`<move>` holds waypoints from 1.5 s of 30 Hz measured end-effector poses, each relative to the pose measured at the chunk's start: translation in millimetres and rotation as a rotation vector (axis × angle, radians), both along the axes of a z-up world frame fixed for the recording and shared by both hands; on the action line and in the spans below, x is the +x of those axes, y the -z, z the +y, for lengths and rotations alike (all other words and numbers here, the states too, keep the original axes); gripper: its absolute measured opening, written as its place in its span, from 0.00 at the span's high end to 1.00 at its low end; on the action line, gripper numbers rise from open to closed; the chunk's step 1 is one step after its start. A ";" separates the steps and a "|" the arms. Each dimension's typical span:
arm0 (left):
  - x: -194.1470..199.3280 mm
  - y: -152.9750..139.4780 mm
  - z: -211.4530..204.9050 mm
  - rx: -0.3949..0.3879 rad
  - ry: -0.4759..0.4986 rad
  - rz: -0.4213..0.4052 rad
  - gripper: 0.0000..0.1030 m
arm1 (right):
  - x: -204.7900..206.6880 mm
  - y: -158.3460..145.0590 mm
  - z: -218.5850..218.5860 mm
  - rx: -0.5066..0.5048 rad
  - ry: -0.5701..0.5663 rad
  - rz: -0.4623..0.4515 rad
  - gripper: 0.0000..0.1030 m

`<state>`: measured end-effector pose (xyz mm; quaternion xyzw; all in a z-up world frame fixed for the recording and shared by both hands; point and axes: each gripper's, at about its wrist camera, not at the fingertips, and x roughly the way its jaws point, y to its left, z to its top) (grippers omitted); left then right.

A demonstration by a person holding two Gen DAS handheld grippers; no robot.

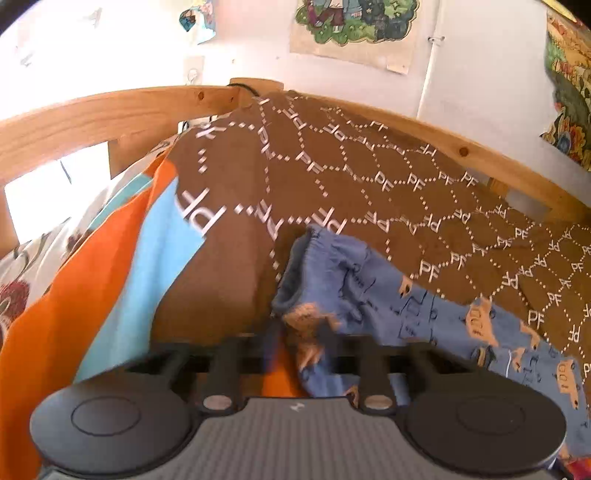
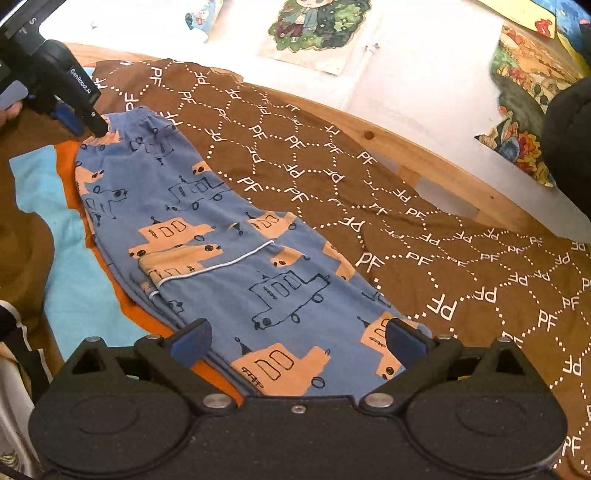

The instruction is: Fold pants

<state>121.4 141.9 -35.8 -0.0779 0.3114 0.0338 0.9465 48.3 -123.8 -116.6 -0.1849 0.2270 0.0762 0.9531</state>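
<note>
Blue pants printed with orange cars lie lengthwise on a brown patterned blanket. In the left wrist view my left gripper is shut on the waistband end of the pants, and the cloth bunches up between its fingers. The right wrist view shows that same left gripper at the far top left, pinching the waistband. My right gripper is open over the near end of the pants, one finger on each side of the cloth.
An orange and light blue cloth lies under the pants on the left. A wooden bed rail runs along the far edge of the blanket. Behind it is a white wall with posters.
</note>
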 end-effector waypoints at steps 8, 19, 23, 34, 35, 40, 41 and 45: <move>5.2 11.9 4.4 0.009 -0.074 0.014 0.73 | 1.9 -0.5 -4.4 0.023 0.026 -0.001 0.03; 11.4 12.4 4.7 -0.035 -0.074 -0.004 0.49 | 0.7 -0.7 -2.6 0.017 0.014 0.000 0.03; 12.0 13.2 15.4 -0.120 -0.071 -0.024 0.43 | 1.1 -0.5 -3.2 0.021 0.016 0.003 0.03; 24.2 11.8 10.9 -0.071 -0.089 0.013 0.68 | 1.5 0.4 -3.3 0.024 0.013 0.007 0.03; 24.8 11.4 11.2 -0.077 -0.084 0.019 0.70 | 1.7 0.4 -3.4 0.023 0.013 0.008 0.03; 23.8 7.8 9.5 -0.064 -0.082 0.028 0.81 | 1.6 0.6 -3.3 0.023 0.015 0.010 0.03; 22.7 6.1 8.3 -0.061 -0.085 0.024 0.82 | 1.5 1.1 -3.1 0.024 0.015 0.012 0.03; 16.0 -4.3 -10.7 0.041 -0.071 -0.008 0.83 | 1.5 1.9 -3.6 0.025 0.015 0.013 0.03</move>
